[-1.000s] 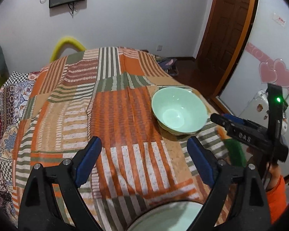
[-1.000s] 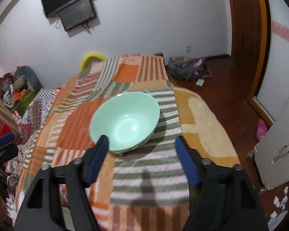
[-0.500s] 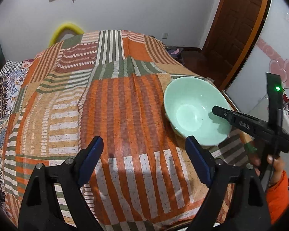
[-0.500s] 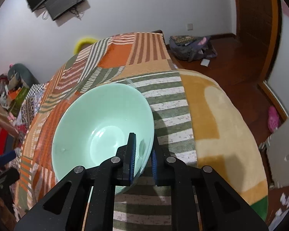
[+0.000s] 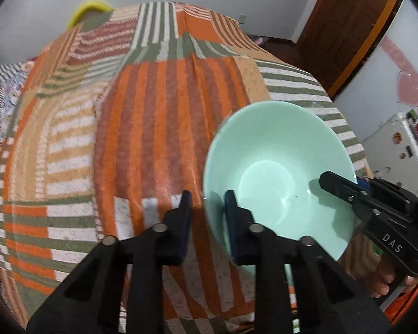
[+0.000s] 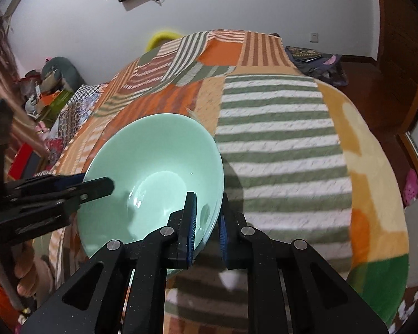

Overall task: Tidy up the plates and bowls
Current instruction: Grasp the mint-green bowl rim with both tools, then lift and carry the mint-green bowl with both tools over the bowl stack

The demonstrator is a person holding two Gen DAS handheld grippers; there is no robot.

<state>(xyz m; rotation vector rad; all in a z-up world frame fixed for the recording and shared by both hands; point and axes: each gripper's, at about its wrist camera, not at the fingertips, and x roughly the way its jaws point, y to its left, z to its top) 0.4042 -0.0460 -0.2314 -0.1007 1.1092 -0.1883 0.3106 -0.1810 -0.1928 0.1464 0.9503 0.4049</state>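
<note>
Legible text: 1 marking only. The white capital letters "DAS" stand on the black body of the right claw (image 5: 345, 188), seen at the lower right of the left wrist view, just behind its fingers. In the right wrist view the matching spot on the left claw (image 6: 96, 186) is too blurred to read. The stickers on the white appliance (image 5: 398, 142) are too small to read.

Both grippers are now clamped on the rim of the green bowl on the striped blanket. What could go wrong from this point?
1. Each grip is a thin pinch on the smooth rim: the left gripper and right gripper bite opposite edges of the green bowl, so it may slip or tip.
2. Uneven pulling could twist it loose.
3. The striped blanket looks soft; set down, the bowl may sit crooked.
</note>
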